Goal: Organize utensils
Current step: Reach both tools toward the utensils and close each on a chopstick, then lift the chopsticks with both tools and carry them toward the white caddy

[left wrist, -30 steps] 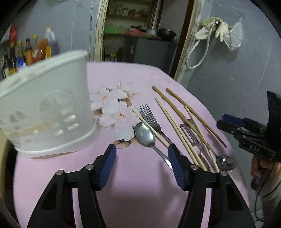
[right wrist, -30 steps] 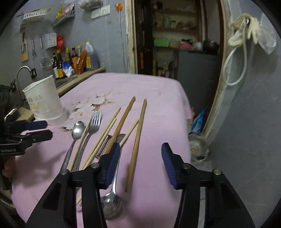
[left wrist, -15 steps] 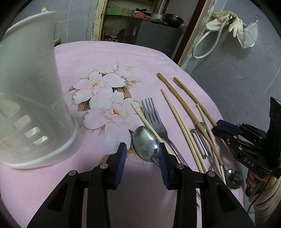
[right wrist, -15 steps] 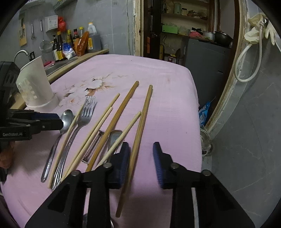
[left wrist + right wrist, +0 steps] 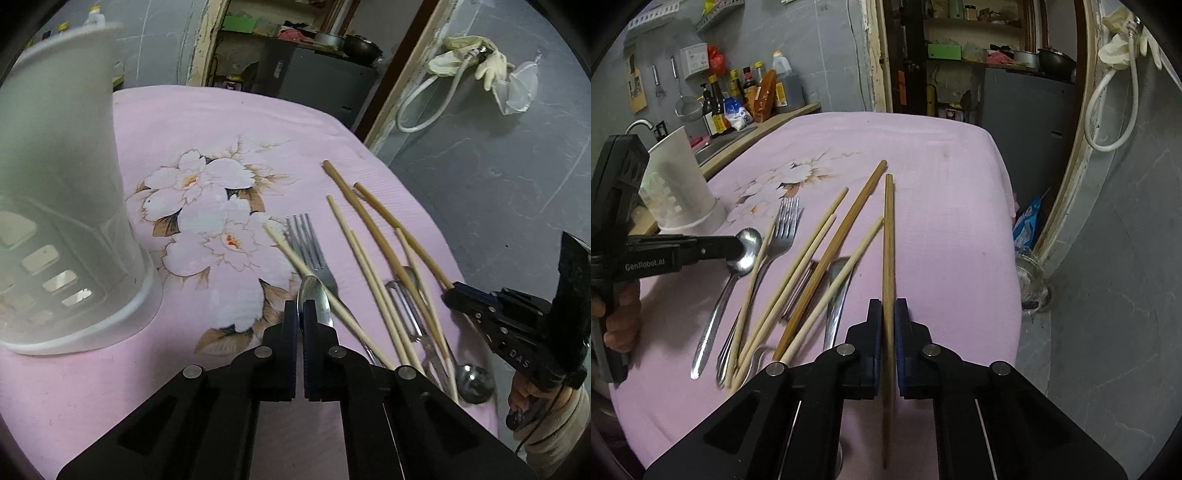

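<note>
Nearest in the right wrist view, the right gripper point(image 5: 885, 314) has just been closing and now has its blue-padded jaws clamped on a dark bamboo chopstick point(image 5: 888, 236), a long square-edged stick that runs straight toward twelve o'clock over the pink cloth point(image 5: 934, 155). In the left wrist view the left gripper point(image 5: 300, 312) has likewise just been closing, and its black jaws pinch the rim of a shiny steel spoon point(image 5: 314, 295) bowl that rises from between them. At one o'clock from that spoon lie a four-tined metal fork point(image 5: 308, 240) and a pale round chopstick point(image 5: 295, 258) crossing it. Further toward two o'clock a loose fan of pale and dark chopsticks lies over a slotted metal peeler point(image 5: 406, 310) and a second spoon point(image 5: 471, 380). At ten o'clock stands the white plastic utensil holder point(image 5: 70, 206), smooth, tapered, with rectangular slots near its base, beside the printed white blossoms point(image 5: 207, 206) on the cloth.
</note>
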`<act>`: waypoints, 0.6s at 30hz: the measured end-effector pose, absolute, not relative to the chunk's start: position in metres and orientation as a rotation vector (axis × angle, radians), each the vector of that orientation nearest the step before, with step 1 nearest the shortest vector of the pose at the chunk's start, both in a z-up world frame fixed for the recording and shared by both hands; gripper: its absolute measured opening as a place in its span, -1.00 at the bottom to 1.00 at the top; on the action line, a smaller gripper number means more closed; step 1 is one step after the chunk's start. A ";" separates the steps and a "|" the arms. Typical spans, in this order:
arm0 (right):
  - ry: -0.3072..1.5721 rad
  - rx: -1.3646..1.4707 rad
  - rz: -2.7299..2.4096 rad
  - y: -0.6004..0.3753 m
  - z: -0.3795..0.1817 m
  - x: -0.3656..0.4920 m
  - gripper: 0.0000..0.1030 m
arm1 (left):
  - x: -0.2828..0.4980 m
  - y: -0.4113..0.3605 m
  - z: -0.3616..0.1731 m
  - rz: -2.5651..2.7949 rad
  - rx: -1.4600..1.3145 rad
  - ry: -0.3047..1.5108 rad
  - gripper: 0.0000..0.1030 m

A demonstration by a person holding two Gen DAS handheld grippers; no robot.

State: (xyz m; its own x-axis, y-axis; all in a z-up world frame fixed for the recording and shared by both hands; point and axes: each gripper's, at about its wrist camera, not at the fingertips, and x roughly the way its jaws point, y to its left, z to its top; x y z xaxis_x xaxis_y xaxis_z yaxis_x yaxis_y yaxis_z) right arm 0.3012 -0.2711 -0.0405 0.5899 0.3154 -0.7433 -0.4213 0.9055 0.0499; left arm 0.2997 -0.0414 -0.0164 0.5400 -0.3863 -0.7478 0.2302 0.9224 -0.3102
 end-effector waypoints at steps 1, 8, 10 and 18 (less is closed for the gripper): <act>0.842 -0.143 0.434 -0.270 -0.040 0.302 -0.90 | 0.298 -0.042 -0.015 -0.369 -0.174 0.928 -0.99; 0.907 -0.144 0.449 -0.257 -0.035 0.343 -0.86 | 0.299 -0.044 -0.017 -0.358 -0.182 0.938 -0.99; 0.923 -0.140 0.448 -0.253 -0.033 0.359 -0.86 | 0.299 -0.043 -0.016 -0.357 -0.186 0.928 -0.99; 1.034 -0.173 0.435 -0.233 -0.042 0.420 -0.85 | 0.297 -0.046 -0.014 -0.361 -0.176 0.900 -0.99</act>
